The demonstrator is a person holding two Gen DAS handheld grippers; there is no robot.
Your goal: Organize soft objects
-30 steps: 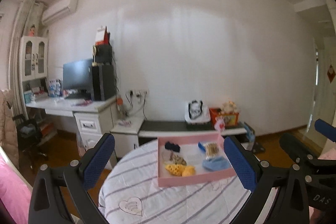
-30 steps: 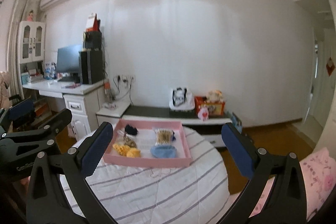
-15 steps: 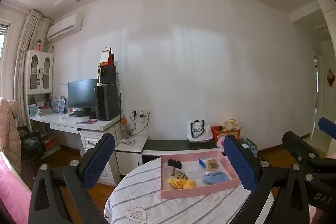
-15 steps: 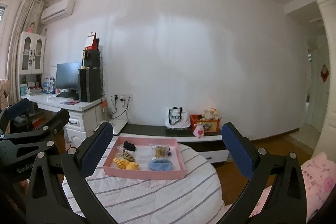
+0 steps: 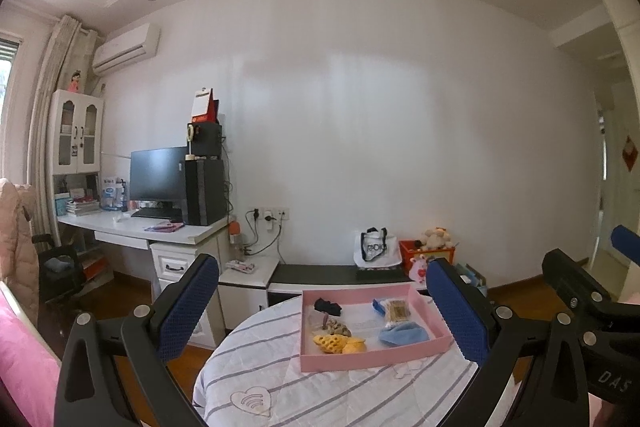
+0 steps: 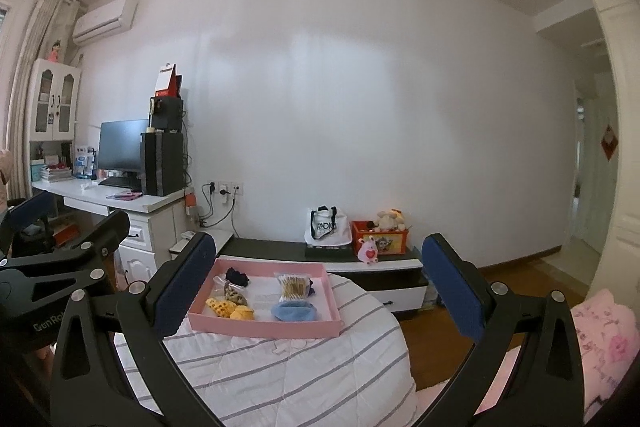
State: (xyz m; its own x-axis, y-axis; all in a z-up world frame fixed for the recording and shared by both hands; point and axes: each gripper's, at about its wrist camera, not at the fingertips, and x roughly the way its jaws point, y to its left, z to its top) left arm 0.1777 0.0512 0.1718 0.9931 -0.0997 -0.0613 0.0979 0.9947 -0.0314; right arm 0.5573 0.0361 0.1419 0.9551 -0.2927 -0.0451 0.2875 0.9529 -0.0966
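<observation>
Pink tray: shallow, rectangular, resting on a round table under a white cloth with grey stripes, toward the table's far edge.

Contents of tray:
- Black fabric piece, far left corner.
- Clear bag of cotton swabs, far right part; a small dark blue item lies just beside it, kind not clear.
- Mottled grey-brown item, left side, partly in clear wrapping.
- Two yellow soft pieces, near left corner, touching each other.
- Blue cloth, bunched, by the near right wall of the tray.

Left gripper: held above the near part of the table, fingers spread wide with nothing between them, the tray seen in the gap. Its body also shows at the left edge of the right wrist view.

Right gripper: likewise spread wide and holding nothing, raised clear of the table, tray between its blue pads. Its body shows at the right edge of the left wrist view.

Surroundings: white desk with dark monitor and computer tower along the left; low black-topped cabinet against the white wall, carrying a white tote bag and a red box with a plush toy; air conditioner high on the wall.
</observation>
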